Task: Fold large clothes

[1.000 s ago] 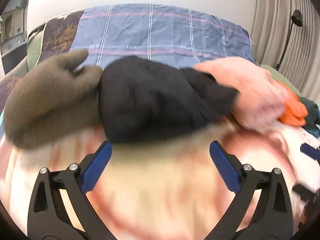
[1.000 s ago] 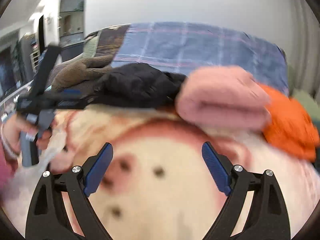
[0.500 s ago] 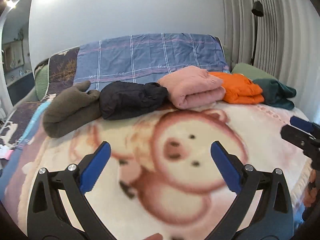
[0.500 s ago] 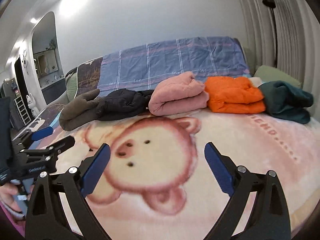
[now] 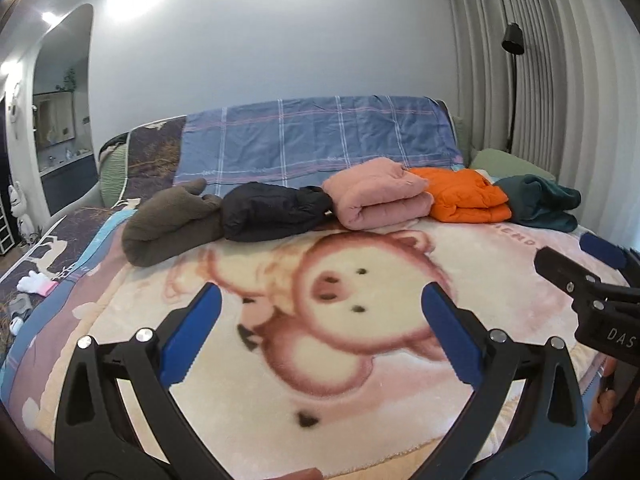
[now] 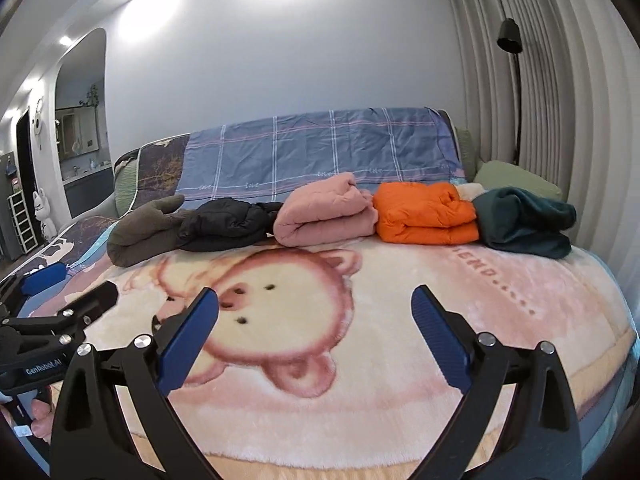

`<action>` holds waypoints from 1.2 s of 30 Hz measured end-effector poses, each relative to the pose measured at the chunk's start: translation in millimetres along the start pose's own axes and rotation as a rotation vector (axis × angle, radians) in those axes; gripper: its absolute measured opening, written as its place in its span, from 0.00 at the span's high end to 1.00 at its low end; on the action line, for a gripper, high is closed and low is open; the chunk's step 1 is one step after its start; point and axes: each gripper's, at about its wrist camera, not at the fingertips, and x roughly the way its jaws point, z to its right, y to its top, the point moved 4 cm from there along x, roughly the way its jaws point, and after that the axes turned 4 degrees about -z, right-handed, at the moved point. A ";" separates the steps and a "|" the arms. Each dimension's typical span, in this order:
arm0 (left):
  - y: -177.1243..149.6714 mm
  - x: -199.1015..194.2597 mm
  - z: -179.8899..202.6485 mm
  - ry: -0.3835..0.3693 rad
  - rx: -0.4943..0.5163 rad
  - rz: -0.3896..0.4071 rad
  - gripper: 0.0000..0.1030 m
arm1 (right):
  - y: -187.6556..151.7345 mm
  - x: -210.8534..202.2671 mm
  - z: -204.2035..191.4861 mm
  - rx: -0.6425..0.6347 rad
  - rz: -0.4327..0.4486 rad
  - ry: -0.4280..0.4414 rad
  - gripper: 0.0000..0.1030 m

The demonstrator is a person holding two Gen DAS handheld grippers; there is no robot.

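Several folded garments lie in a row at the far side of the bed: an olive fleece [image 5: 168, 220], a black jacket [image 5: 272, 212], a pink one [image 5: 380, 196], an orange jacket [image 5: 464, 196] and a dark teal one [image 5: 540, 204]. They also show in the right wrist view: olive [image 6: 140, 232], black [image 6: 224, 224], pink [image 6: 324, 216], orange [image 6: 424, 212], teal [image 6: 524, 224]. My left gripper [image 5: 320, 328] is open and empty, held back over the bear blanket [image 5: 320, 400]. My right gripper [image 6: 314, 328] is open and empty too.
A blue plaid cover [image 5: 320, 140] drapes the headboard behind the row. A green pillow [image 6: 516, 180] and a black floor lamp [image 6: 510, 36] stand at the right by the curtains. The right gripper shows at the left view's right edge [image 5: 592, 292].
Both grippers have pulled back and up from the row of garments. The clothes now look far and sharp instead of close and blurred. Both stay open.
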 end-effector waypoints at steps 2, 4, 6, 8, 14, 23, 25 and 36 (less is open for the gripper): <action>-1.6 -2.2 -0.7 0.011 -0.016 0.009 0.02 | -2.9 0.4 2.1 0.005 -0.010 -0.003 0.06; -2.6 -2.3 0.3 0.017 -0.015 0.007 0.02 | -5.6 0.1 3.8 0.012 -0.016 -0.003 0.06; -4.1 -0.5 3.2 0.025 -0.005 -0.003 0.02 | -7.5 -0.6 5.2 0.017 -0.019 -0.008 0.06; -5.8 1.7 5.8 0.027 0.001 -0.011 0.02 | -8.5 -1.2 6.7 0.020 -0.020 -0.015 0.06; -10.9 7.0 11.9 0.023 0.008 -0.029 0.02 | -10.0 -2.6 11.0 0.028 -0.017 -0.029 0.06; -12.8 6.6 12.9 0.037 0.004 -0.019 0.02 | -10.7 -1.5 5.3 0.012 -0.018 -0.027 0.06; -13.3 6.2 11.9 0.041 -0.001 -0.014 0.02 | -10.5 -1.1 3.8 0.008 -0.019 -0.025 0.06; -13.8 5.6 11.9 0.030 0.007 -0.015 0.02 | -10.3 -0.7 -2.4 -0.002 -0.019 -0.024 0.06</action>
